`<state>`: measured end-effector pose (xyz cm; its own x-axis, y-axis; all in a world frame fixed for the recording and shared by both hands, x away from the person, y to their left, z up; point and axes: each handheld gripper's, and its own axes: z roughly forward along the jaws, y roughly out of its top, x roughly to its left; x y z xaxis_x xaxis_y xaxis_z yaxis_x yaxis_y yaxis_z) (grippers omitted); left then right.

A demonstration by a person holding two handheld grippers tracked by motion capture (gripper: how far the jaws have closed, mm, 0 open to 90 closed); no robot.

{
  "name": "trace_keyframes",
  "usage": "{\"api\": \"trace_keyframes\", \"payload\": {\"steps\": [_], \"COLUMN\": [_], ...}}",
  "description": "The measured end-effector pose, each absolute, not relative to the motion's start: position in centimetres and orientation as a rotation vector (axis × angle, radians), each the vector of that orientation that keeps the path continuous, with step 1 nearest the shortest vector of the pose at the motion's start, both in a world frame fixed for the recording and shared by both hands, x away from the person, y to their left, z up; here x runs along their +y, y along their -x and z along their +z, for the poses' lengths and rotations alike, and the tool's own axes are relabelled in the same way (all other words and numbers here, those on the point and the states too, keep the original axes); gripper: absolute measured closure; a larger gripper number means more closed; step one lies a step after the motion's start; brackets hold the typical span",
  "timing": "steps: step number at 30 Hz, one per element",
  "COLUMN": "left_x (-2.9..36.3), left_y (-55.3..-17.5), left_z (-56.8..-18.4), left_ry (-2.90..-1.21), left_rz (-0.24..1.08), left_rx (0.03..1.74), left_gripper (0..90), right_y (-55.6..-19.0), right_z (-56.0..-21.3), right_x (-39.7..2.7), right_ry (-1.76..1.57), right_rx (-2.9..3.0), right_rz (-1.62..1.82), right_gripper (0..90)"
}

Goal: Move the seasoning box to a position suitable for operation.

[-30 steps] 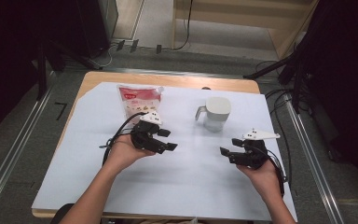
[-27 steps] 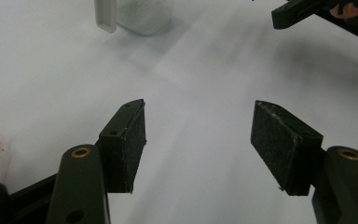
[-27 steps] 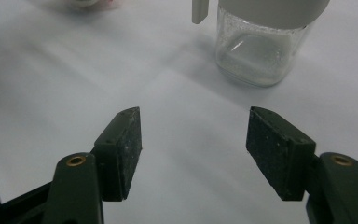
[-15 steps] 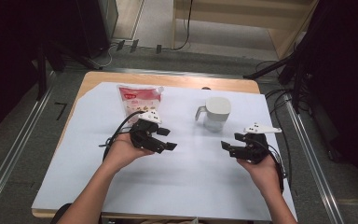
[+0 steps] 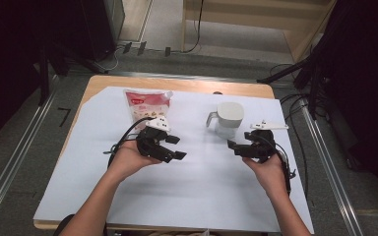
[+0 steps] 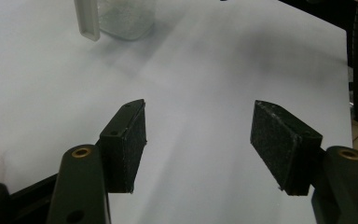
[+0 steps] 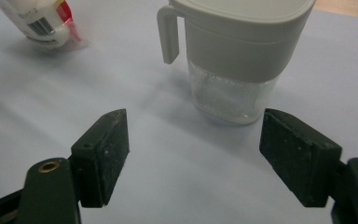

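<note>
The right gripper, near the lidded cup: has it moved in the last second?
Yes. The right gripper has crept up the high view toward the lidded cup, its fingers just opening with nothing between them.

The jug (image 7: 235, 60) has a pale grey lid and handle over a clear body; the pouch (image 5: 147, 103) is white and pink with red print and a black barcode; both grippers (image 5: 170, 147) (image 5: 236, 146) are black; the white sheet (image 5: 202, 187) covers a tan table (image 5: 98, 83)

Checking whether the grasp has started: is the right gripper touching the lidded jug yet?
Apart. In the right gripper view, bare table separates the open right gripper from the jug.
</note>
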<state>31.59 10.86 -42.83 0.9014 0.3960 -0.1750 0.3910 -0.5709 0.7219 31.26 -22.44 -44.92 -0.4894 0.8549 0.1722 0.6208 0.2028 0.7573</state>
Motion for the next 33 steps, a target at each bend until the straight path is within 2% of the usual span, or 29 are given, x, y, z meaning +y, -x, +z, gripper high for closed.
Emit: {"api": "trace_keyframes", "payload": {"steps": [5,9,12,21,27,33], "left_x": [10.9,10.9,10.9,11.0,10.9,11.0], "left_y": [-31.6,-31.5,-31.6,-31.6,-31.7,-31.8], "left_z": [-42.9,-42.9,-42.9,-43.0,-43.2,-43.3], "left_ry": [-2.230,-2.227,-2.230,-2.238,-2.231,-2.237], "left_rz": [0.002,0.023,0.019,0.011,0.003,-0.003], "left_rx": [0.567,0.551,0.553,0.560,0.566,0.565], "left_gripper": [36.8,36.5,36.6,36.7,36.7,36.7], "right_y": [-32.1,-32.9,-33.6,-34.9,-35.7,-36.5], "right_z": [-45.0,-45.3,-45.6,-46.6,-47.5,-48.1], "right_x": [-22.0,-21.7,-21.2,-20.4,-19.7,-18.6], "right_ry": [-1.418,-1.452,-1.466,-1.535,-1.562,-1.502], "right_rx": [2.164,2.137,2.093,2.007,1.921,1.873], "right_rz": [1.139,1.136,1.109,1.096,1.097,1.096], "right_gripper": [18.2,19.0,13.9,12.5,4.2,6.0]}}
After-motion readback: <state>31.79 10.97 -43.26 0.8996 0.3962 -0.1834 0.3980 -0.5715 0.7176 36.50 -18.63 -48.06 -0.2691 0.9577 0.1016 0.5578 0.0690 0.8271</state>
